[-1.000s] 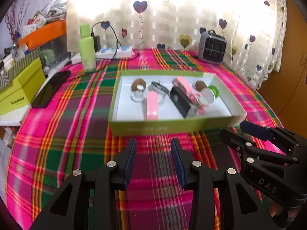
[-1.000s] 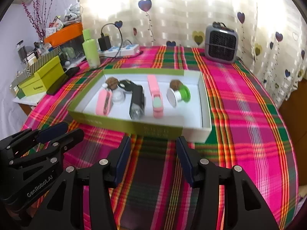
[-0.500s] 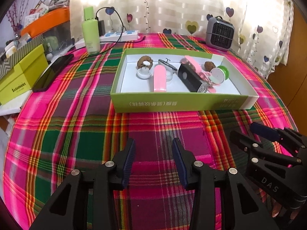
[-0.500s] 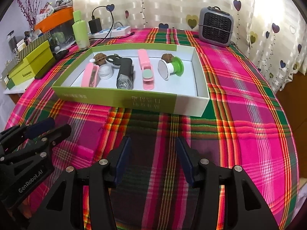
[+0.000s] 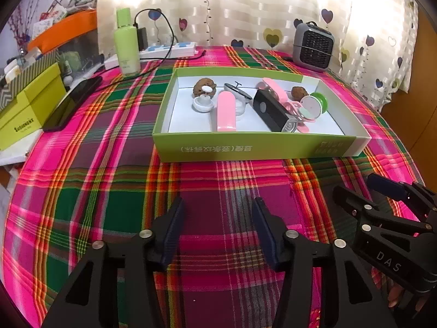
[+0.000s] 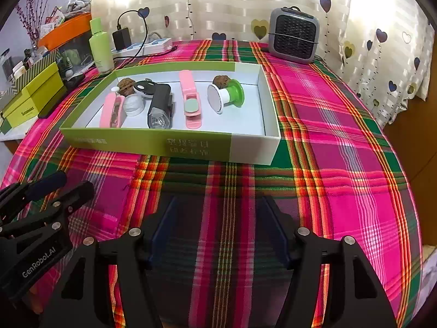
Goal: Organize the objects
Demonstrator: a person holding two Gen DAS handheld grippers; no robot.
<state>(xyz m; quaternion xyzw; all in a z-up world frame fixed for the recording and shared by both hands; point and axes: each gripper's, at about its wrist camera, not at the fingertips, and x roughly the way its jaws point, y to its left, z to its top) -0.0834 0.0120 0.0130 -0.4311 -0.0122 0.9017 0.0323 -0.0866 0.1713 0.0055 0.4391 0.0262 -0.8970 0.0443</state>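
Wider now, both grippers' fingers [image 5: 174, 227] [image 6: 273, 229], opening, nothing between.

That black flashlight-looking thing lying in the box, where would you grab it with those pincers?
Probably across the middle of the black flashlight, coming down from above. It lies flat with its lens toward the near wall of the green box, so its long sides face sideways. The gap to the pink clip looks clear; the white cap on the other side sits close, so space is tighter there.
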